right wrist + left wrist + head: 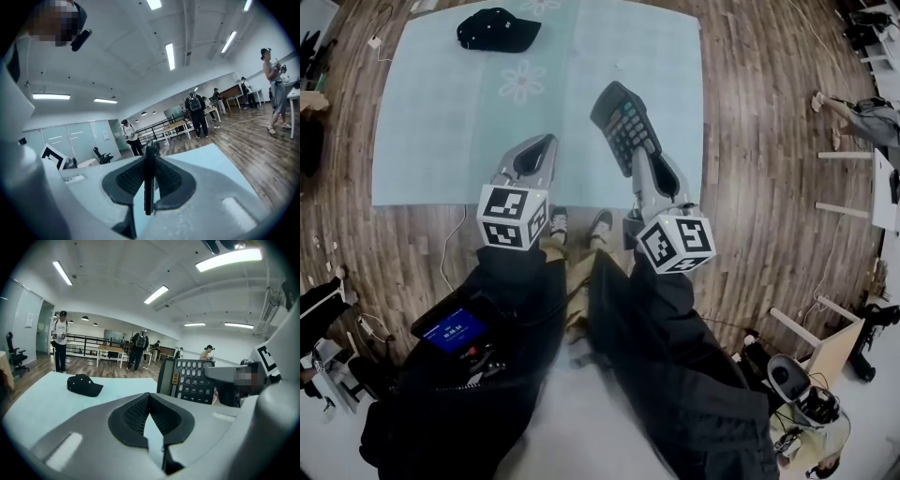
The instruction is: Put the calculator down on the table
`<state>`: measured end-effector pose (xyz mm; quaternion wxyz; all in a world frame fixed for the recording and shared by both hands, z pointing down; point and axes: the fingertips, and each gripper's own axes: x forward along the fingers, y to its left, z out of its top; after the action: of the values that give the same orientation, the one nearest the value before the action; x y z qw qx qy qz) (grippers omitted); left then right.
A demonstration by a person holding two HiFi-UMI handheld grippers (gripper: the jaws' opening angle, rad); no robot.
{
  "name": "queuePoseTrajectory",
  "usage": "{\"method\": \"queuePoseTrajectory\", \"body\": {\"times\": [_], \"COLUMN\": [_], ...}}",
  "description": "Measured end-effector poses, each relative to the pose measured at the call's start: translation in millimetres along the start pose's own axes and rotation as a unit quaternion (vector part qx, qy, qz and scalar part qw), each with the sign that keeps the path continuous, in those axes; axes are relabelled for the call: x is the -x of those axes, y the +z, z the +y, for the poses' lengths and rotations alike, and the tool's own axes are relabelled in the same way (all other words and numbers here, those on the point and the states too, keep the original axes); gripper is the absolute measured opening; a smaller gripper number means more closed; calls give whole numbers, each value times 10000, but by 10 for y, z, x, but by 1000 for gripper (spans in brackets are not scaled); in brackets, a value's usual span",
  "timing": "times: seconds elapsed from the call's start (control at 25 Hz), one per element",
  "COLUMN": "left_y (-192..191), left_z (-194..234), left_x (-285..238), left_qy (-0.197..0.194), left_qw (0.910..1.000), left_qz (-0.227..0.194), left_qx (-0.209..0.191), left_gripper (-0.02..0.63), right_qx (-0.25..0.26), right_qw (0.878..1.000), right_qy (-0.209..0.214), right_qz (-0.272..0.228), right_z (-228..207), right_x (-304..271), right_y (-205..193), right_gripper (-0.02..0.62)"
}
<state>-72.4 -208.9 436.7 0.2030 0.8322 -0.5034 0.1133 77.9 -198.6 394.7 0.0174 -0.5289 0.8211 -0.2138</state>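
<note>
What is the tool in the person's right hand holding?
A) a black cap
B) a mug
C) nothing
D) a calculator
D: the fingers of the right gripper clamp the calculator, while the black cap lies on the pale blue surface.

Open-plan office workspace: ceiling strip lights [157, 294], desks [108, 349], glass partitions [70, 138], office chair [14, 355].

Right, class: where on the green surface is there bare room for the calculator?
Nearly all of the green surface is bare: the broad stretch between the black cap and the left gripper, and the whole right half beyond the calculator in the right gripper. Only the cap's far-left patch is taken.
</note>
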Motion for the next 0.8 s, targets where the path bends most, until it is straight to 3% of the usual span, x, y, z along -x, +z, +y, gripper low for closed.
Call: {"method": "queuePoseTrajectory", "body": {"times": [0.4, 0.8], "left_y": [-722, -1494], "left_z": [26, 238], "left_x": [-132, -438], "left_qy": [-56, -28], "left_qw": [9965, 9851], "left_qz": [773, 1565], "left_qx": [314, 713], "left_gripper": [-3, -3], "right_qx": [-218, -648], "right_qw": [9967, 9858], "right_qy": [-152, -409], "right_qz": [763, 1492], "right_z": [8, -365], "right_x": [-262, -685], "right_y": [-726, -1549], "right_gripper": [49, 51]}}
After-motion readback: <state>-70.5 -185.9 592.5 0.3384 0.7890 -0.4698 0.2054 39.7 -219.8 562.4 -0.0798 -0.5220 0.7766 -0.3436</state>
